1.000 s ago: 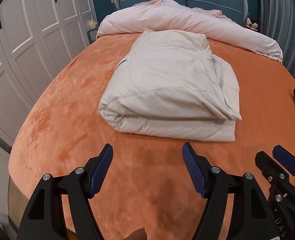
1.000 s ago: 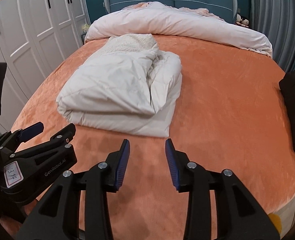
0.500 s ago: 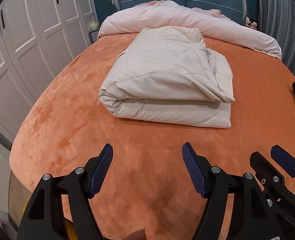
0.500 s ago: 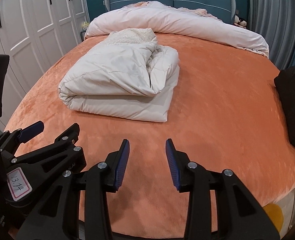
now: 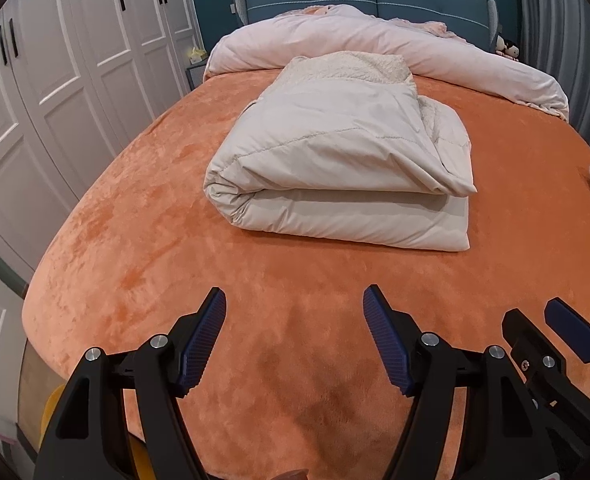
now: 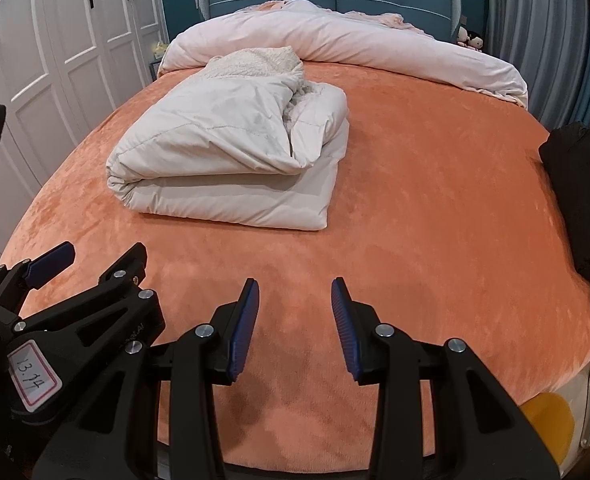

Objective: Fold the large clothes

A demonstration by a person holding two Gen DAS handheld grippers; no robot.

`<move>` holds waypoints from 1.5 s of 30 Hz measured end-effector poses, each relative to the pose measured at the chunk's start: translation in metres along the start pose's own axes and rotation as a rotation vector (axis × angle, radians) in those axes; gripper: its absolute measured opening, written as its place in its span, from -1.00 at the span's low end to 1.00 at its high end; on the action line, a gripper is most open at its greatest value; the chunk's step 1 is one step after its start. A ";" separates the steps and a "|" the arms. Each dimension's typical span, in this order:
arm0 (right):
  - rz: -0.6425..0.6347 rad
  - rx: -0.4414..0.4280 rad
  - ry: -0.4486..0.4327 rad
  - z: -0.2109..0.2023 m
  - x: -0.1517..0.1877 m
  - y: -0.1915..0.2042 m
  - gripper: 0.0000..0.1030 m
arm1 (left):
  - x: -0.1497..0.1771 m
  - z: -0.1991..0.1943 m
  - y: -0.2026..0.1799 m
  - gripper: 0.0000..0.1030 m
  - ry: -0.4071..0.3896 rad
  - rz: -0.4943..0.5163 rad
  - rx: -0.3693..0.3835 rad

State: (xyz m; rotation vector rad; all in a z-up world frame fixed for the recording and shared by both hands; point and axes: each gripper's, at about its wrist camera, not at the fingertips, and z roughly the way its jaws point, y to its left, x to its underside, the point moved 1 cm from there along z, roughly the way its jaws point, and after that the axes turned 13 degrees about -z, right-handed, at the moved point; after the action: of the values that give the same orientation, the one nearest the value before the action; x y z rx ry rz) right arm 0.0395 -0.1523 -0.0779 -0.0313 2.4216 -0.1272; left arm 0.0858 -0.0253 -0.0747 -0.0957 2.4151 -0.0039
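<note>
Cream padded coat (image 5: pixel 335 160) lies folded into a compact bundle mid-bed, toward the bed's (image 5: pixel 135 260) left edge. Left gripper (image 5: pixel 295 336) and right gripper (image 6: pixel 295 320): jaws apart, empty, near the foot edge. Fold appears complete; perhaps only tidying left.

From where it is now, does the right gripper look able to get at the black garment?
Probably yes: the right gripper is open and empty, and only bare orange bedspread lies between it and the black garment at the bed's right edge.

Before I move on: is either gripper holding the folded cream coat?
No: the left gripper and right gripper hang open, short of the folded cream coat.
</note>
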 end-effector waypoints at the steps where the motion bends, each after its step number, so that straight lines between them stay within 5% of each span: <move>1: 0.002 0.007 0.000 0.003 0.002 0.000 -0.30 | 0.001 0.001 0.000 0.32 -0.006 -0.003 0.000; 20: 0.016 0.030 0.004 0.041 0.030 0.005 -0.29 | 0.029 0.043 0.007 0.31 -0.027 -0.023 0.028; 27: 0.012 0.019 0.022 0.072 0.050 0.010 -0.13 | 0.050 0.077 0.017 0.33 0.025 -0.038 0.018; 45: 0.047 0.013 -0.034 0.045 0.037 0.006 -0.13 | 0.030 0.049 0.016 0.30 -0.038 -0.047 0.039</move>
State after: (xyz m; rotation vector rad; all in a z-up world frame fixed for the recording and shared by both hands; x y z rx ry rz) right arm 0.0410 -0.1521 -0.1361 0.0290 2.3858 -0.1199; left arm 0.0948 -0.0102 -0.1322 -0.1340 2.3731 -0.0700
